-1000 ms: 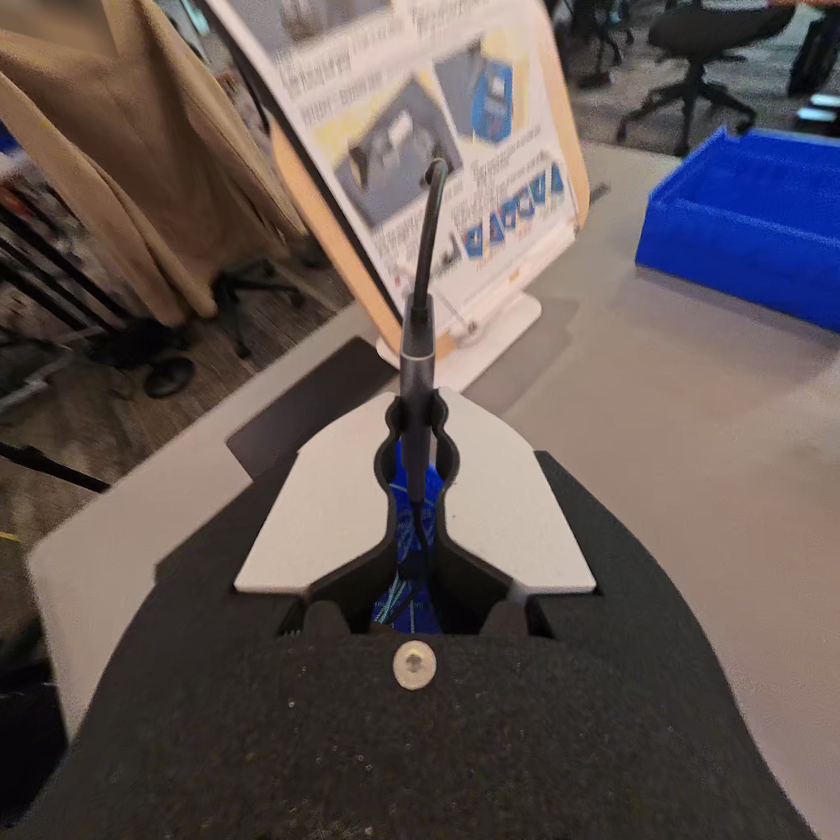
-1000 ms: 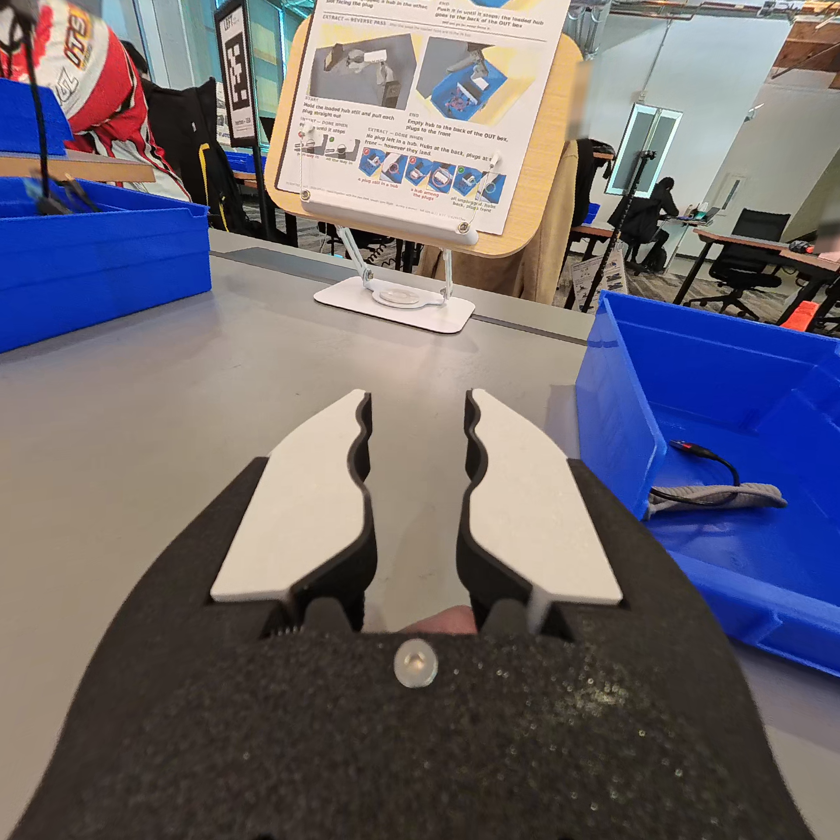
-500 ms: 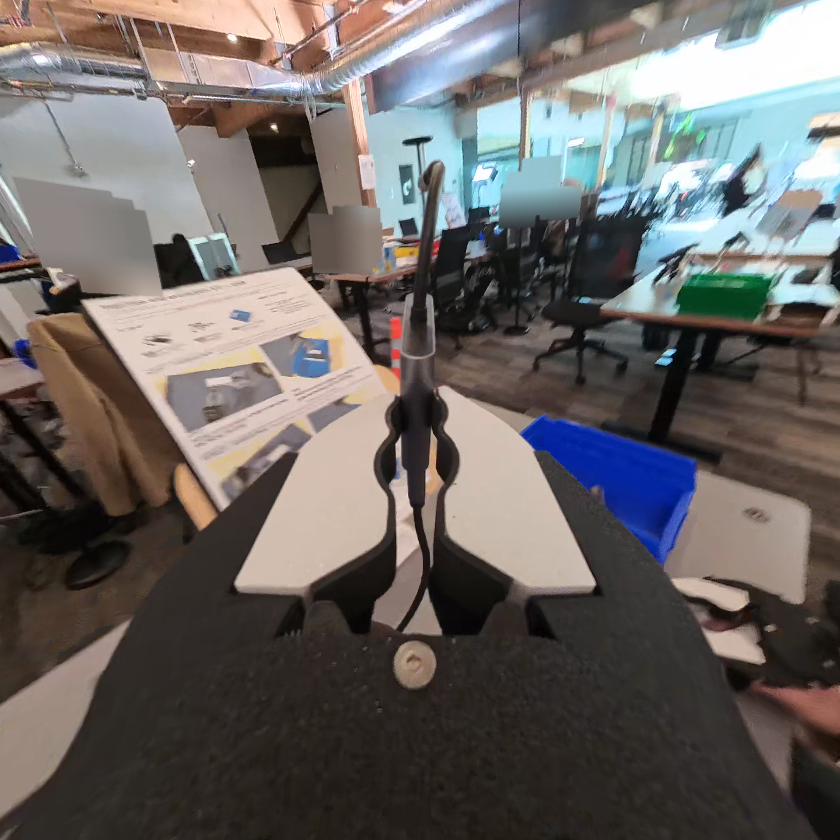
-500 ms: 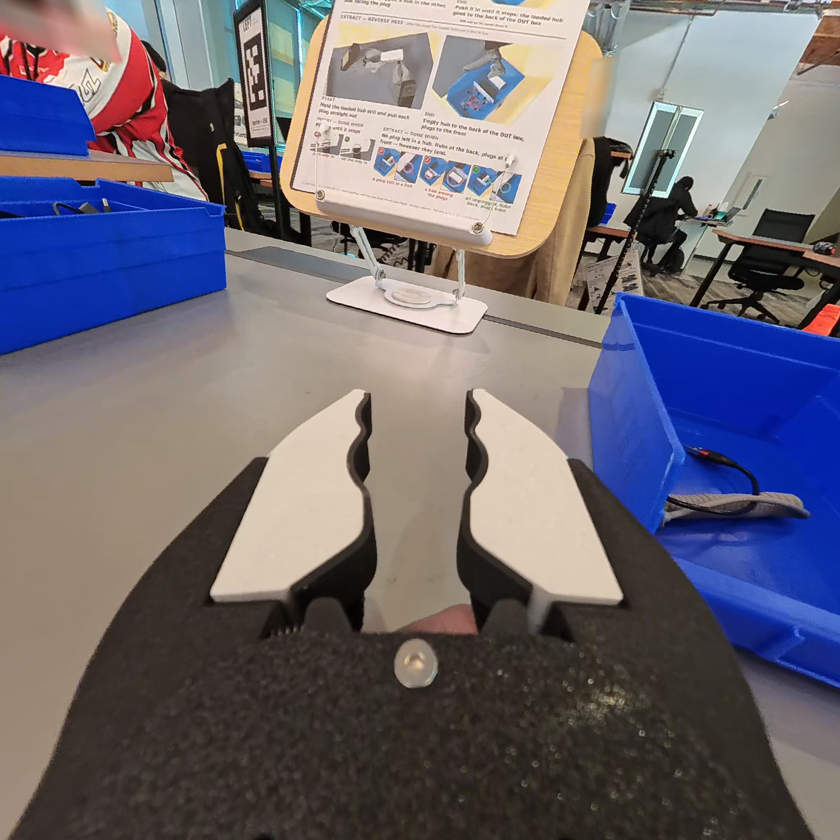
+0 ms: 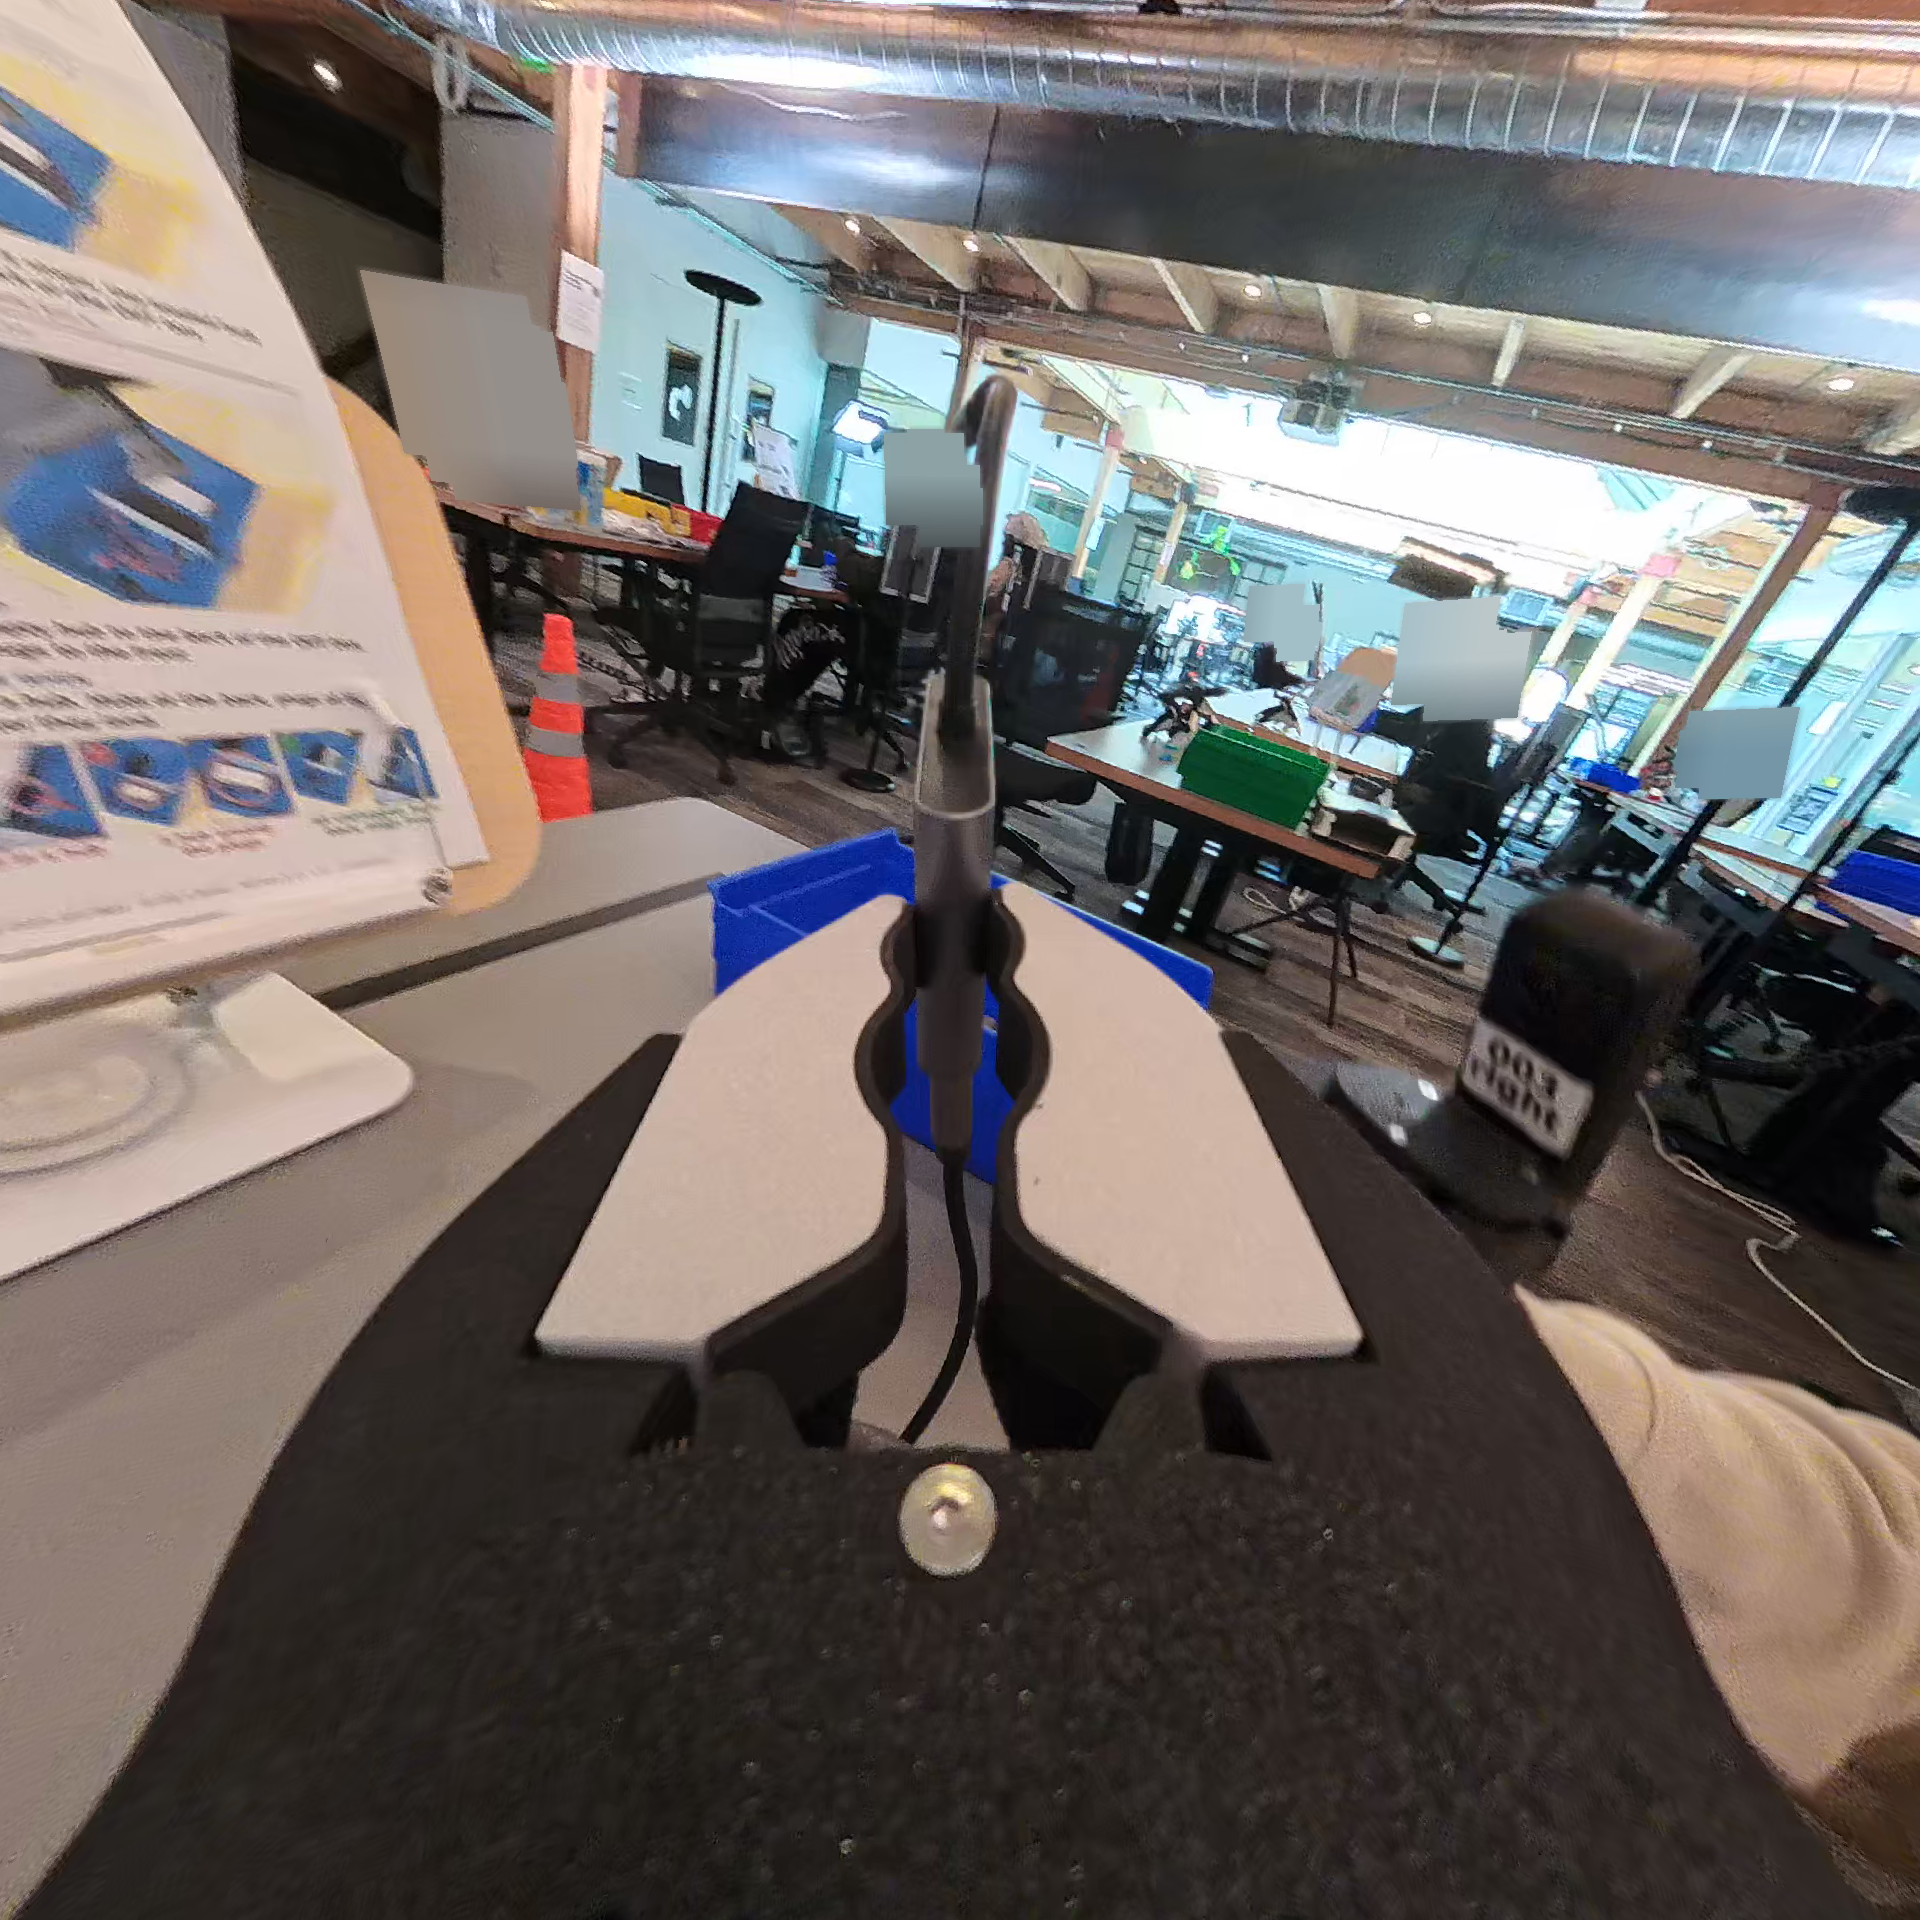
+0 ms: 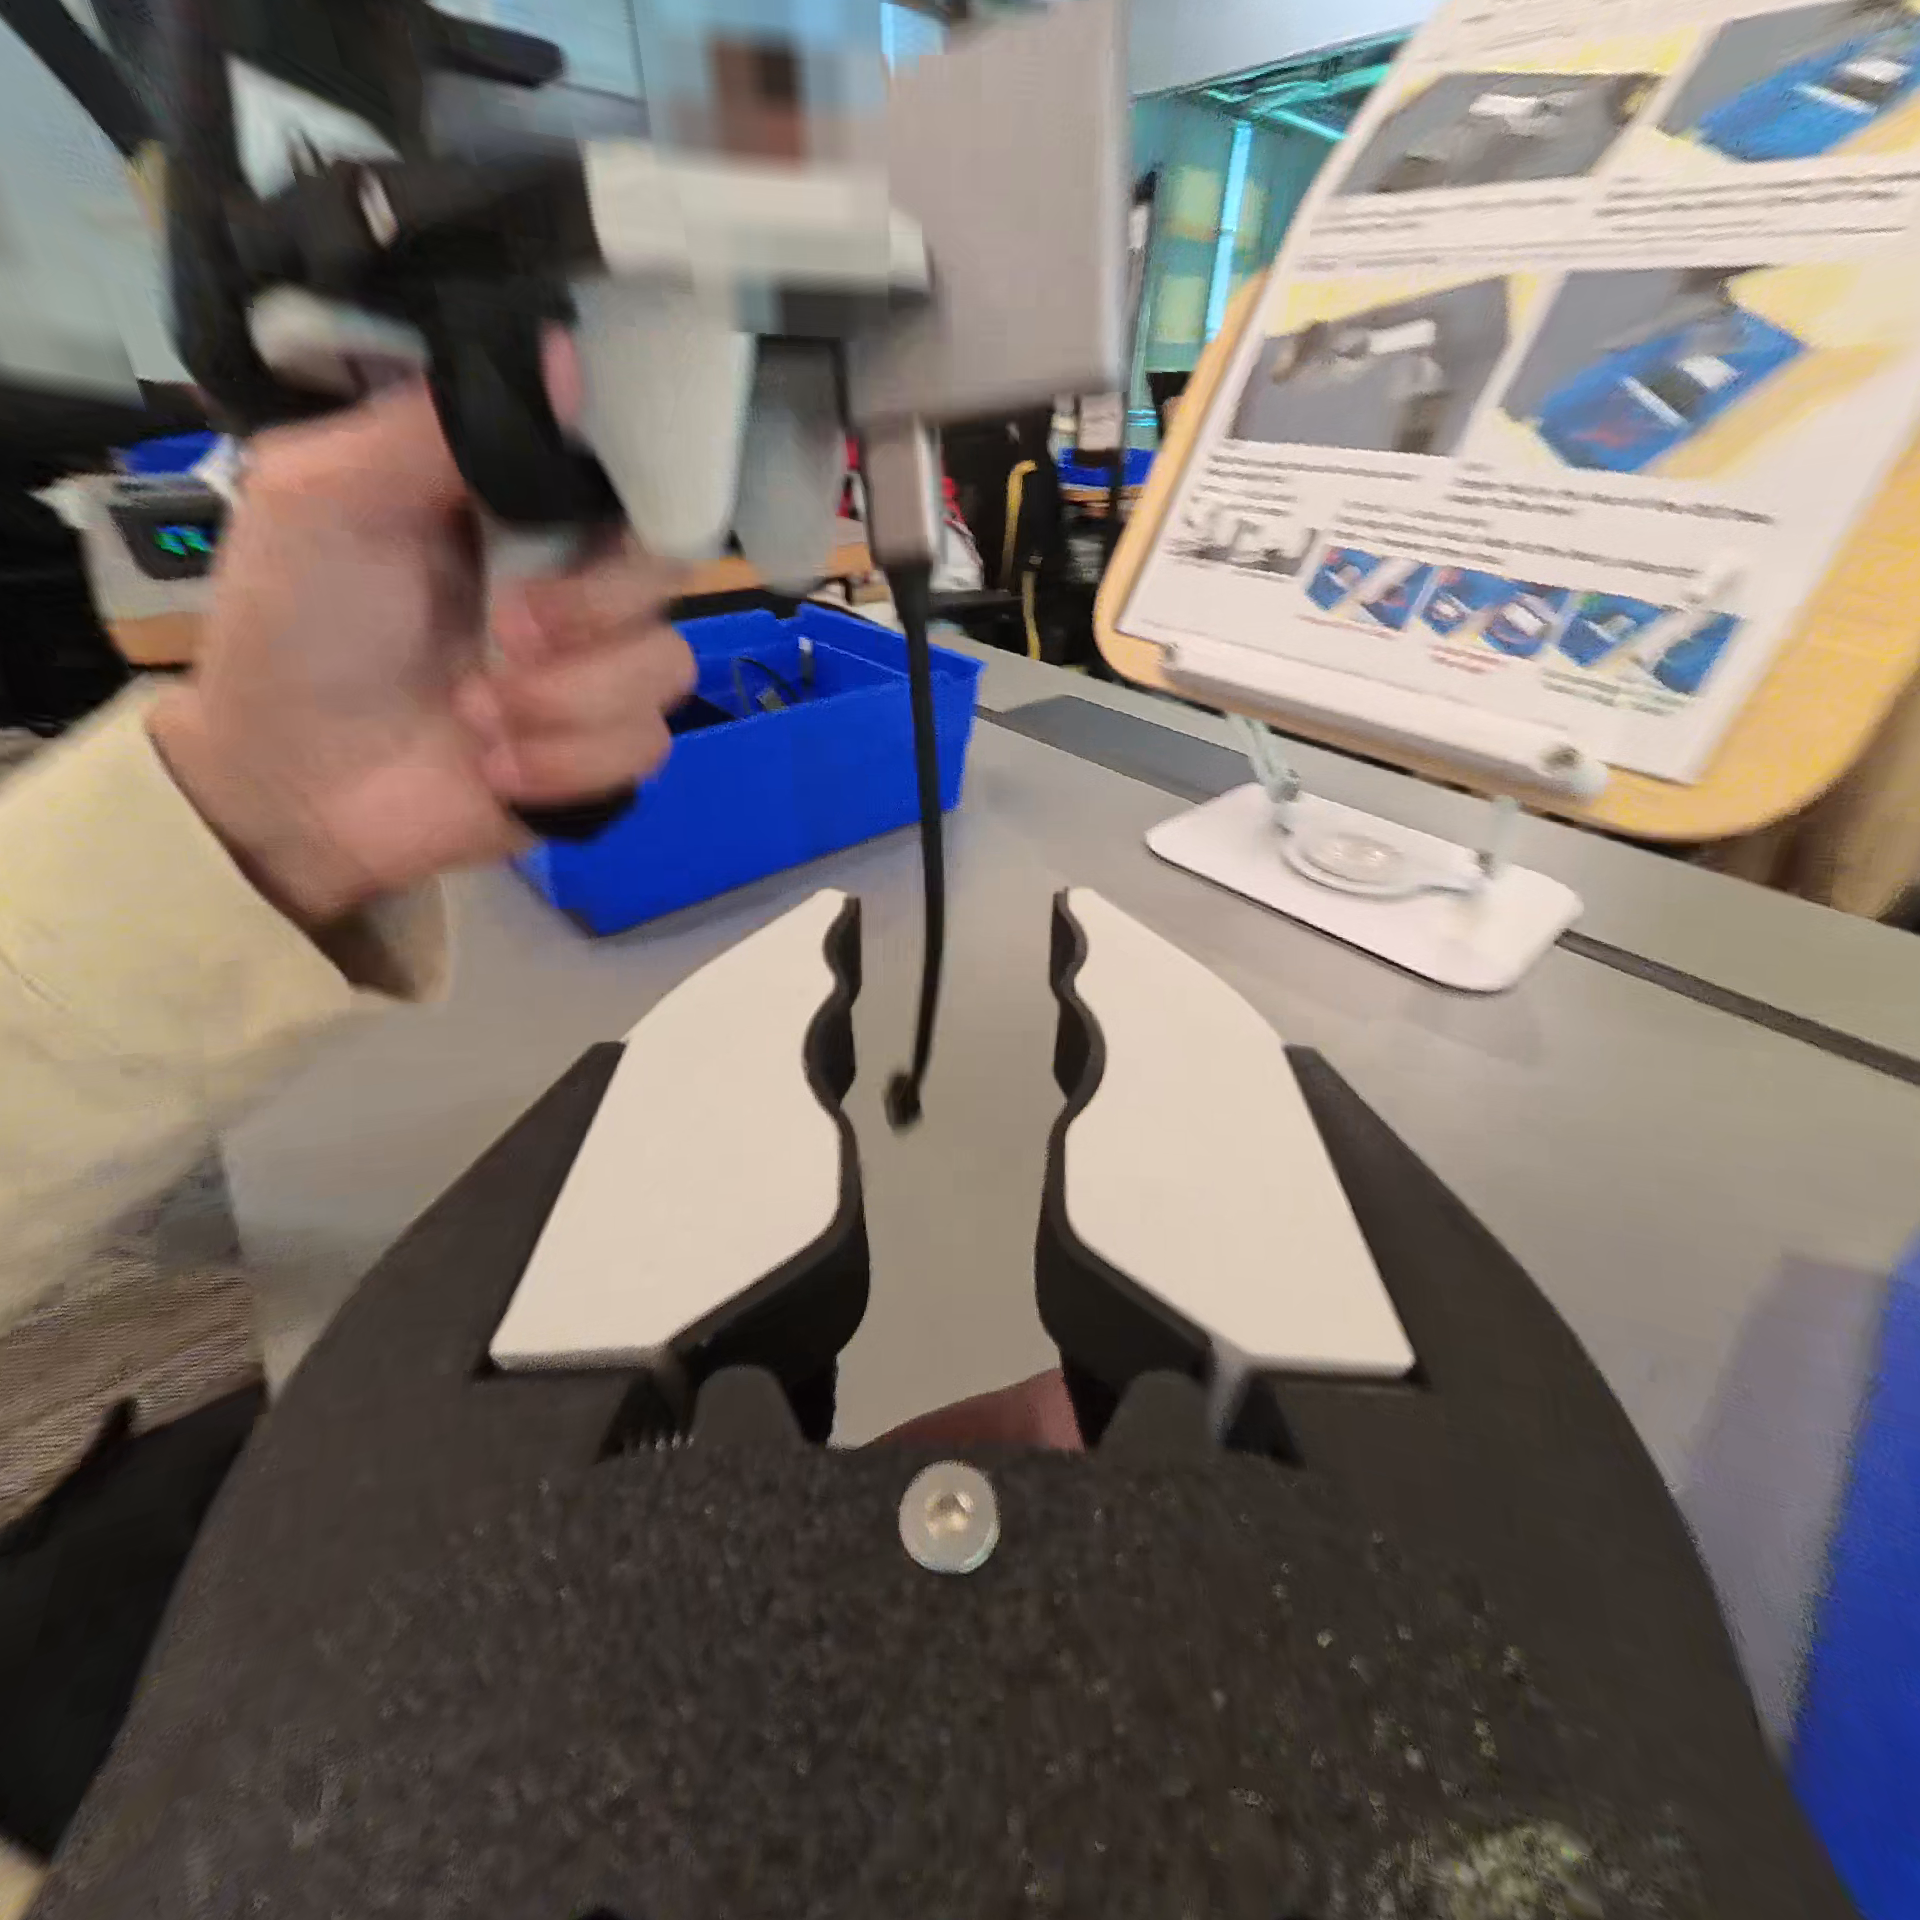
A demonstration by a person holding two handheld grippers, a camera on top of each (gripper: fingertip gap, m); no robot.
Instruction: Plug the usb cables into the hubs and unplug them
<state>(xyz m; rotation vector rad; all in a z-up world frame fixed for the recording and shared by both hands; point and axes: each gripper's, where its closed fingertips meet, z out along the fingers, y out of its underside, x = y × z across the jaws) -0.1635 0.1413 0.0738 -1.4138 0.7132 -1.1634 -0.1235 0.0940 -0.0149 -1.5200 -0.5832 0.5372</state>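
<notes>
My left gripper is shut on a slim grey USB hub, held above the table. The hub's thick black cable curves off its far end, and a thin black lead runs back between the fingers. In the right wrist view the left gripper is blurred at the upper left, with the hub pointing down. Its cable hangs so that the plug end sits between the fingers of my right gripper, without touching them. My right gripper is open and empty.
An instruction board on a white stand is at the back of the grey table; it also shows in the left wrist view. A blue bin holding cables sits left, another blue bin's edge right. A black labelled block is at right. My right fingertips sit around 11 cm from my left ones.
My left gripper has swung up and to the right with the hub. My right gripper has turned left, so the left gripper and the hanging cable now show between its fingers.
</notes>
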